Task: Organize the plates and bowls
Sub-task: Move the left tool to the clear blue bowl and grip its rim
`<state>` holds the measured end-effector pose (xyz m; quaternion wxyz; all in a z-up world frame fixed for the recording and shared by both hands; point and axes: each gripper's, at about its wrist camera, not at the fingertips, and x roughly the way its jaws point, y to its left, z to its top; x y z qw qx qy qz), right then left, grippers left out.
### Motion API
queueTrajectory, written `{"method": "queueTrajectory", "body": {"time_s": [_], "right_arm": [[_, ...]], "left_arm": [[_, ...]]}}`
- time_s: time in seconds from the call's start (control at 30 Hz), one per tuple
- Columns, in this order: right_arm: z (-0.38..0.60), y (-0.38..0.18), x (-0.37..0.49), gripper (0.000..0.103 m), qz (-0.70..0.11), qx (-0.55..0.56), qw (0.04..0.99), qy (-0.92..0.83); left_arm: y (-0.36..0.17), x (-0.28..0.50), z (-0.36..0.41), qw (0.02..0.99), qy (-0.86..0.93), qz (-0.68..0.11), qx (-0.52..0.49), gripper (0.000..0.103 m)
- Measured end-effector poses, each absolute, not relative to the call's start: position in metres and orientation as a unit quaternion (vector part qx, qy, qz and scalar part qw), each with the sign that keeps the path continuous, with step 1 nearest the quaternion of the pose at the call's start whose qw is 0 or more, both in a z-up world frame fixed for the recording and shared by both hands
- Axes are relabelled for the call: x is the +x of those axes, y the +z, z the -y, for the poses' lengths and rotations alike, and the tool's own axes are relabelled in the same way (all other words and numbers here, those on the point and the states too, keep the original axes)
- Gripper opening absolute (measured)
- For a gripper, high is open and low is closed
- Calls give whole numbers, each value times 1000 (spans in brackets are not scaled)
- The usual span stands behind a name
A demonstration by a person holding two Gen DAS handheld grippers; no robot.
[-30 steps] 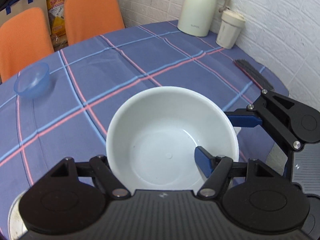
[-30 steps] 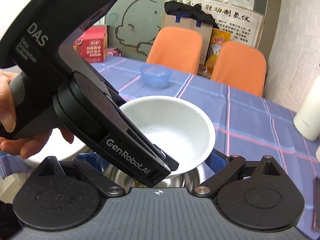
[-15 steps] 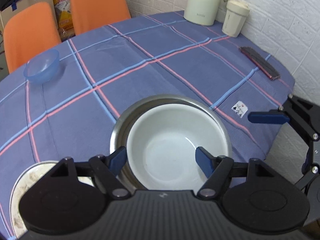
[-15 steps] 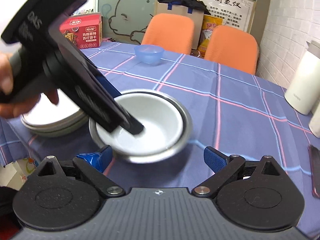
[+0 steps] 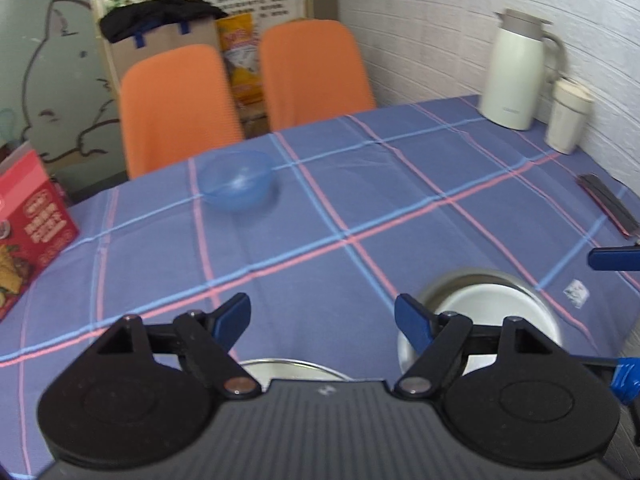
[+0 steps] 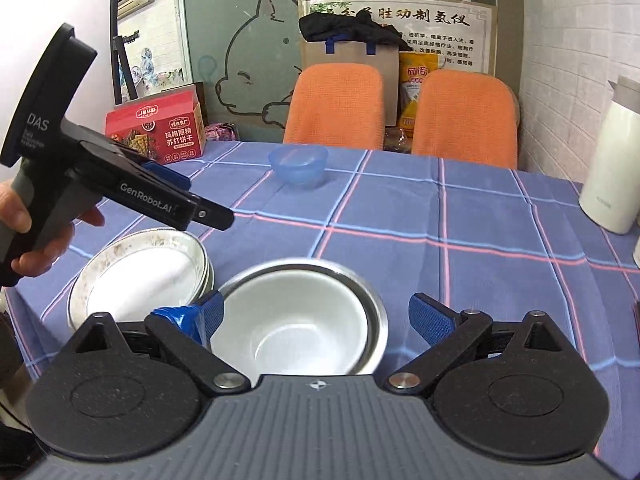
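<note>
A white bowl (image 6: 296,320) sits nested inside a steel bowl (image 6: 374,300) on the checked tablecloth, just in front of my right gripper (image 6: 320,316), which is open and holds nothing. To their left stands a stack of soiled white plates (image 6: 140,268). A small blue bowl (image 6: 298,164) rests alone at the far side. My left gripper (image 5: 322,316) is open and empty, raised above the cloth, with the white bowl (image 5: 492,312) at its lower right and the blue bowl (image 5: 238,184) ahead. In the right wrist view the left gripper (image 6: 212,216) hovers over the plates, held by a hand.
A red cracker box (image 6: 156,132) stands at the far left. A cream thermos (image 5: 516,72) and cup (image 5: 568,116) stand by the brick wall, with a dark flat phone (image 5: 608,204) near the right edge. Two orange chairs (image 6: 336,108) are behind the table.
The left gripper set the white bowl into the steel bowl, let go, then rose and swung left toward the blue bowl. The right gripper drew back, open throughout.
</note>
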<state>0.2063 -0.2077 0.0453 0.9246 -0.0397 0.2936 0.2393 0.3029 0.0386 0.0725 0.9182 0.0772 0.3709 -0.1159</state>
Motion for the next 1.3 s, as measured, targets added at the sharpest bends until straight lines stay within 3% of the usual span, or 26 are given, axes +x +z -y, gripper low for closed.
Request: {"method": "queueTrajectory", "body": {"time_s": [0.43,0.87,1.3], "right_arm": [[159,48,303,87,-314,-77,917,233],[101,38,401,87,-338,-99,899,259],[76,21,438,87,-352,-127,885,276]], "left_arm": [[87,344,-102,954,45,-282,88,78],[73,395,-143,947,73,-298,90,78],[59,430,-148,942,82,-310,102,78]]}}
